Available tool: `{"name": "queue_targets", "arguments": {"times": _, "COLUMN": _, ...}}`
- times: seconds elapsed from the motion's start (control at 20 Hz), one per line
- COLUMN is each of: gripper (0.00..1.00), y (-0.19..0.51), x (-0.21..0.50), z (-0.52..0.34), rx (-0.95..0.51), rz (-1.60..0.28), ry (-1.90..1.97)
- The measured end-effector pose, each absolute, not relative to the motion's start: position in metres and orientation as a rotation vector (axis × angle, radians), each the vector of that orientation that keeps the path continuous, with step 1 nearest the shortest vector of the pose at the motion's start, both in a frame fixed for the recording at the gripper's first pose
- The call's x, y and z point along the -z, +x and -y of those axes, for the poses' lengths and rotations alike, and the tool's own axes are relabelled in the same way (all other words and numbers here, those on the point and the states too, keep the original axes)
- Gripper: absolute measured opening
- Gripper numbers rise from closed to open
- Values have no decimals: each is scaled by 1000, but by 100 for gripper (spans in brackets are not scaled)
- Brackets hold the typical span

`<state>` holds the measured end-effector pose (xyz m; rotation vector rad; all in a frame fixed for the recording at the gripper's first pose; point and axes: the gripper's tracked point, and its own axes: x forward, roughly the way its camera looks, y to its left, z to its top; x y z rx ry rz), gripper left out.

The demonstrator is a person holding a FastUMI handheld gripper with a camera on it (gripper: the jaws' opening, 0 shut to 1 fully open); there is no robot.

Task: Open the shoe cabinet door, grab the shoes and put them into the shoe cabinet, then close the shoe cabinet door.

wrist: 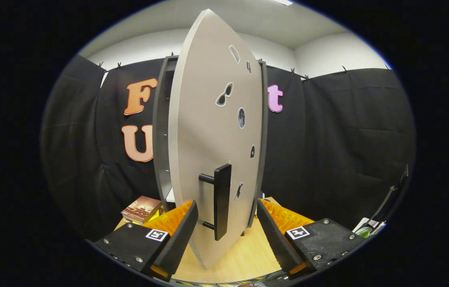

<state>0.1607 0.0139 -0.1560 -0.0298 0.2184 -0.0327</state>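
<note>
Handle (222, 201) sits mid-frame between our spread fingers, gripper (226, 223) clamping nothing; we centre, close squarely, then swing the door (208, 131) gently.

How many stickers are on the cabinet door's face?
6 on the door: two near the top, sunglasses-shaped and round ones mid-height, one small above the handle, one beside it. Open gripper straddles the door.

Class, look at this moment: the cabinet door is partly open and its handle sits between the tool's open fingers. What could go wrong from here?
1. The tool is open around the handle and not gripping it, so a pull may slip off.
2. The door stands edge-on very near the fingers; swinging it wider could knock them.
3. A book lies on the table beside the cabinet; a wide sweep might hit it.
</note>
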Motion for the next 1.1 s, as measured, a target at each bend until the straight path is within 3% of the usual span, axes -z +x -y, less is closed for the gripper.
{"name": "queue_targets", "arguments": {"times": 0.45, "gripper": 93, "y": 257, "x": 162, "z": -98, "rx": -20, "rz": -201, "ry": -48}}
{"name": "queue_targets", "arguments": {"times": 1.1, "gripper": 93, "y": 331, "x": 176, "z": -135, "rx": -32, "rz": -255, "ry": 47}}
